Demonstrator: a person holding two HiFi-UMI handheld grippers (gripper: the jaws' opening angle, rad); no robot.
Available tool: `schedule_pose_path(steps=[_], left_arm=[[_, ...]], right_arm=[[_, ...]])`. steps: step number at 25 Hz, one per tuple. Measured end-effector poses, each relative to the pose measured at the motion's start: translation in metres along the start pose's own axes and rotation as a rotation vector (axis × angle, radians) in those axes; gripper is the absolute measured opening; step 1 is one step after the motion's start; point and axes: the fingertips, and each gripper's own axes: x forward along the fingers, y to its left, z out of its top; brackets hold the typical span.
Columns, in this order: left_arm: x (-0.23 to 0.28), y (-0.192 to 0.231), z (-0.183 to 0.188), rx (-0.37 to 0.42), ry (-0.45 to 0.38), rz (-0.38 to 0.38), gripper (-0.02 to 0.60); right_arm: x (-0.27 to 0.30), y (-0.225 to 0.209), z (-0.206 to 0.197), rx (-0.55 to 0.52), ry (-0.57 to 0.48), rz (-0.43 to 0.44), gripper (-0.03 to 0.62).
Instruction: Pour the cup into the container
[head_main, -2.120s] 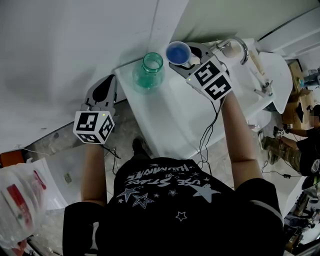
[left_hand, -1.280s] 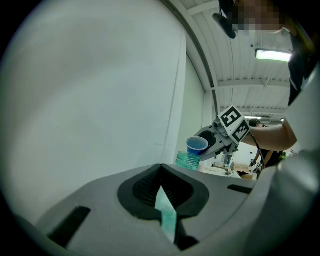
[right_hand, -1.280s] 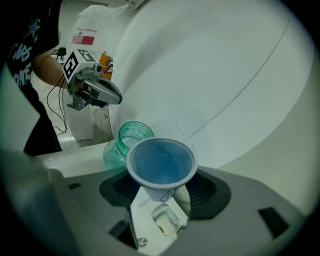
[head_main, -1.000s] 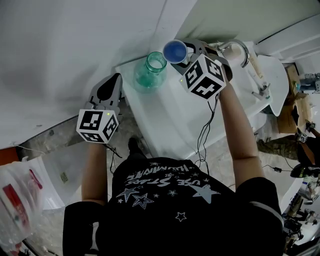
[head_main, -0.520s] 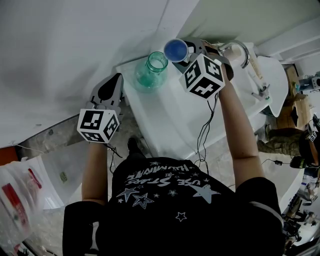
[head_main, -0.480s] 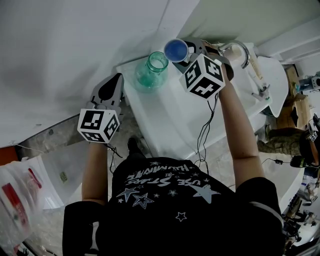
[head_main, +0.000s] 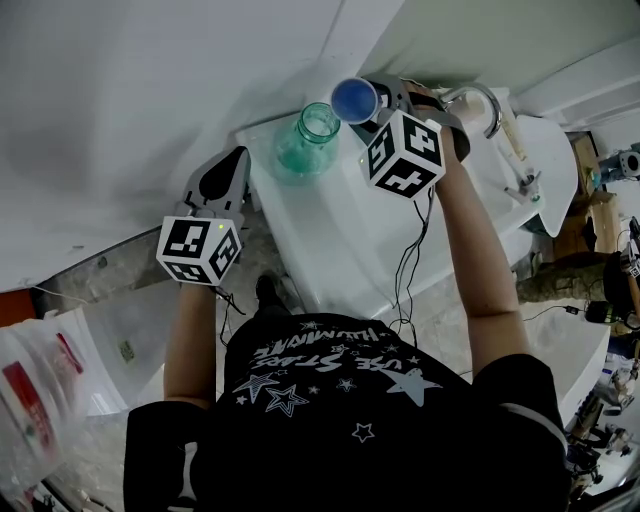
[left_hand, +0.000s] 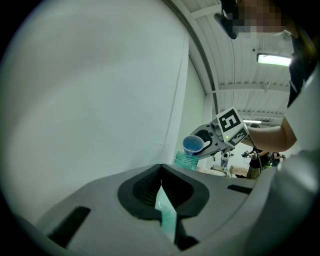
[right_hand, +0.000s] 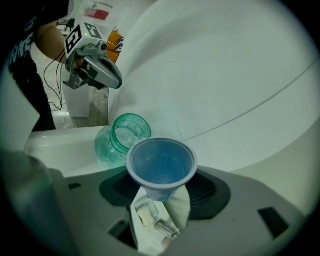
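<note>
Right gripper (head_main: 378, 100) pinches the blue cup (head_main: 353, 99) low on its wall, one jaw on each side, and holds it tipped with the mouth turned toward the green glass container (head_main: 305, 140). The container stands upright near the far left corner of the white table (head_main: 330, 240). From the left gripper view, the cup's lowered rim hangs just above the container's open mouth; whether the two touch cannot be told. Inside the cup the bottom looks pale blue, and any contents are too faint to make out. The left gripper (head_main: 232, 165) hovers off the table's left edge, well apart from the container, with its jaws pressed together and nothing between them.
</note>
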Motion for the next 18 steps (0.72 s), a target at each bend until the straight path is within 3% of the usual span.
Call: schedule_pose_path(steps=[18], left_arm=[[-0.007,-0.003,-0.001,-0.002,-0.004,0.009,0.009]], right_arm=[[-0.005,-0.01,-0.001,-0.066,0.034,-0.078,0.273]])
